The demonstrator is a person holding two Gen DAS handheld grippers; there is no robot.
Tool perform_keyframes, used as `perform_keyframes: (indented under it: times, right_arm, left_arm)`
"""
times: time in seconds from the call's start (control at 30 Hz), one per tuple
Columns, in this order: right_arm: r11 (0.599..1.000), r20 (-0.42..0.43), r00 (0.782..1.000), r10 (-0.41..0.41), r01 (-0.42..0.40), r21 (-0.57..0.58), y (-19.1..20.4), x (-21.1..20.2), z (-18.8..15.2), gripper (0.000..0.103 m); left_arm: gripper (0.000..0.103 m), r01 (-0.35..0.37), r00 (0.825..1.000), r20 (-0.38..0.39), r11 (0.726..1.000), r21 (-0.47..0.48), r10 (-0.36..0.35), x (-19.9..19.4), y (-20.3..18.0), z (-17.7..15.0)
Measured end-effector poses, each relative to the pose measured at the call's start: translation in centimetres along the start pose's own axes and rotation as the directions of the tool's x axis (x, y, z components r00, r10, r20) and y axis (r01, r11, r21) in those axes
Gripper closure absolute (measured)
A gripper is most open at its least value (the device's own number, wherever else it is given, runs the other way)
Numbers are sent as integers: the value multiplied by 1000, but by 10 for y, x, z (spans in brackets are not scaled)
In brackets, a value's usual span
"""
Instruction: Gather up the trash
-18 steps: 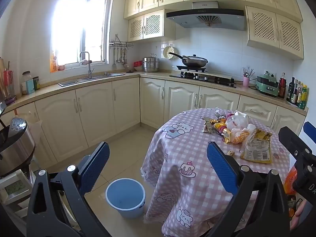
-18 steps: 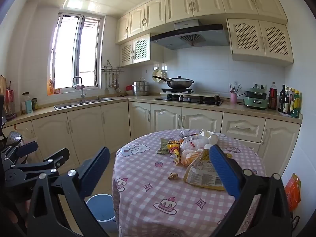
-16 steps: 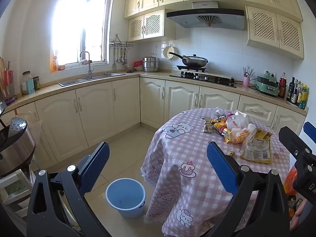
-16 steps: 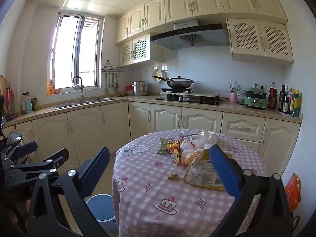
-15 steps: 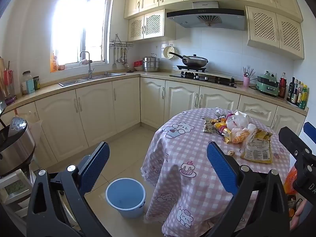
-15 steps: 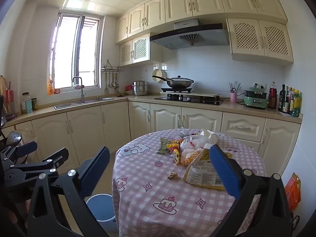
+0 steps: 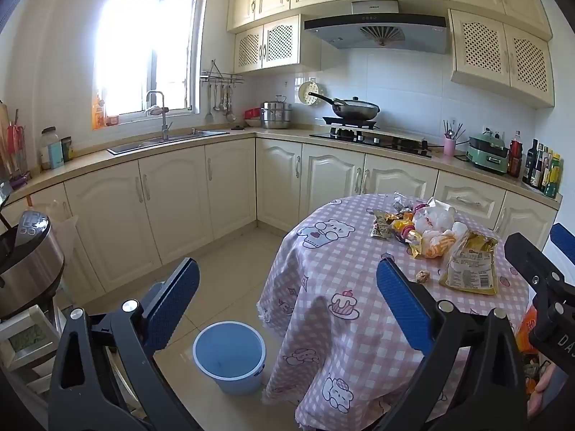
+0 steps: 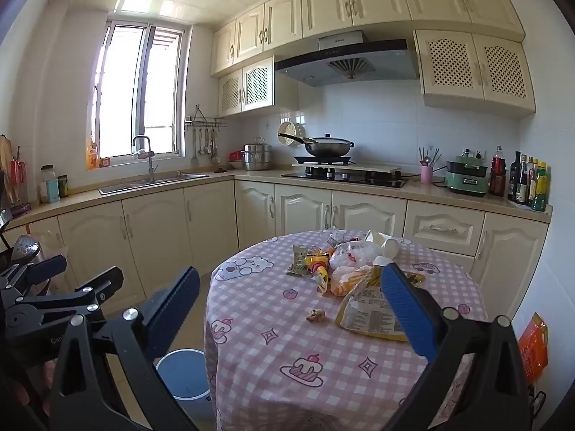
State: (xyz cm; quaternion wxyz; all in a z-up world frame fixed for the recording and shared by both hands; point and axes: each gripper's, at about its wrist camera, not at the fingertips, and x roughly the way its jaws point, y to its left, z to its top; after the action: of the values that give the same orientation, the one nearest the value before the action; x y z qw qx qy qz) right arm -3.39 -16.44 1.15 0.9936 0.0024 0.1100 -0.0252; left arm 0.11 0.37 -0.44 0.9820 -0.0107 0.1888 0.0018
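Note:
A heap of wrappers and plastic bags [image 7: 427, 228] [image 8: 345, 262] lies on a round table with a pink checked cloth [image 7: 323, 287] [image 8: 273, 323]. A large yellow packet [image 7: 470, 269] [image 8: 370, 310] lies at the heap's near side, and a small crumpled scrap [image 7: 421, 276] [image 8: 315, 315] sits beside it. A blue bucket [image 7: 230, 355] [image 8: 183, 377] stands on the floor left of the table. My left gripper [image 7: 287, 294] is open and empty, short of the table's left edge. My right gripper [image 8: 291, 301] is open and empty over the table's near part.
Cream cabinets and a worktop with a sink [image 7: 165, 143], a hob with a pan [image 7: 354, 109] and bottles [image 7: 542, 168] line the walls. A steel cooker [image 7: 25, 269] stands at the left. An orange bag [image 8: 533, 348] hangs right of the table.

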Motion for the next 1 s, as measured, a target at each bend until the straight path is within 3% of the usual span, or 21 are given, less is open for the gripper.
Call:
perform_keyframes:
  times: [1.0]
  right_arm:
    - [1000, -3, 1000, -1, 1, 4, 0, 2, -4, 4]
  left_arm:
    - [7, -4, 1000, -5, 1000, 4, 4, 5, 2, -12]
